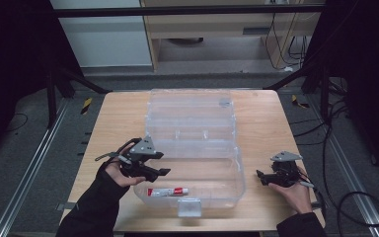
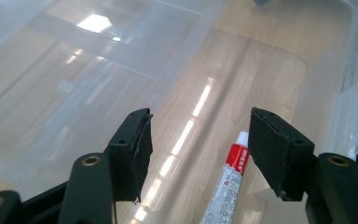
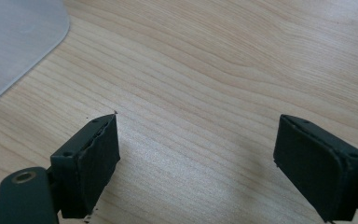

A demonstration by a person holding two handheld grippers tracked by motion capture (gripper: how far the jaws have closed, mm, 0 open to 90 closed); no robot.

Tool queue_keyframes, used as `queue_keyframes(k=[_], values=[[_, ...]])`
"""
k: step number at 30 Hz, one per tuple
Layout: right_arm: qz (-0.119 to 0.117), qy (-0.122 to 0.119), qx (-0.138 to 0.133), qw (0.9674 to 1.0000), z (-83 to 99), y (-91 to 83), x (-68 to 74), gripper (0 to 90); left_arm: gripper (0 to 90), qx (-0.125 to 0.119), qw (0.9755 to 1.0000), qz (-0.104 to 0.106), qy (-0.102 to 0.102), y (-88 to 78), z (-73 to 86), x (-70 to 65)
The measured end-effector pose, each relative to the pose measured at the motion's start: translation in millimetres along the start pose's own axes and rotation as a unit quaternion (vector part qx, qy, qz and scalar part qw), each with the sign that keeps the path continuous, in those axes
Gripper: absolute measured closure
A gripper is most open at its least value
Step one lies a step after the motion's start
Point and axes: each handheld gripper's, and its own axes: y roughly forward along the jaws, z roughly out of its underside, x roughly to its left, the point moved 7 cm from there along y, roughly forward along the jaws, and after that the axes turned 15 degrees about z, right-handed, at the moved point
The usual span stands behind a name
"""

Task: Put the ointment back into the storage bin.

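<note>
Lying on the floor of the one clear plastic box (image 1: 192,148) is a single red-and-white tube (image 1: 167,191), flat on its side near the box's front wall, close to the person's edge of the table (image 1: 261,118). The box stands open on the wooden top, with its one lid (image 1: 190,106) folded back on the far side and one latch tab (image 1: 189,208) at the front.

There are two grippers, one in each hand. The left gripper (image 1: 164,164) hangs over the box's left front part, above the tube and not touching it. In the left gripper view its two black jaws stand wide apart with nothing pinched between them, and the tube (image 2: 228,182) lies below on the box floor, its white cap end pointing away, seen just inside the right-hand jaw.

The right gripper (image 1: 259,177) sits to the right of the box, clear of its wall, low over the bare table. In the right gripper view its two jaws are likewise spread wide, with empty wood grain between them, and one rounded corner of the box (image 3: 18,46) shows at the upper left.

Counted in all: one box, one tube, two grippers, four jaws.
</note>
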Motion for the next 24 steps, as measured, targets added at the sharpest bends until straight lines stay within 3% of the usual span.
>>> queue_keyframes(k=[6, 11, 16, 20, 24], values=[[0.0, 0.004, 0.001, 1.0, 0.3, -0.9, -0.6, 13.9, 36.9, -0.063, 0.9965, -0.045, -0.031, -26.7, 12.3, 4.9], [0.0, 0.01, 0.0, 1.0, -0.2, -2.1, -1.0, 13.9, 34.9, -0.096, 0.9896, -0.089, -0.06, -48.1, 28.4, 14.8], [0.001, 0.016, -0.004, 0.9999, -0.1, -3.1, -3.7, 13.8, 34.4, -0.117, 0.9783, -0.141, -0.096, -65.1, 49.8, 31.9], [0.003, 0.016, -0.003, 0.9999, 0.9, -3.4, -4.8, 13.4, 34.2, -0.125, 0.9676, -0.182, -0.123, -76.3, 65.7, 46.6], [0.003, 0.018, -0.004, 0.9998, 1.6, -3.9, -5.2, 13.0, 32.9, -0.118, 0.96, -0.202, -0.153, -78.2, 83.8, 58.3]])
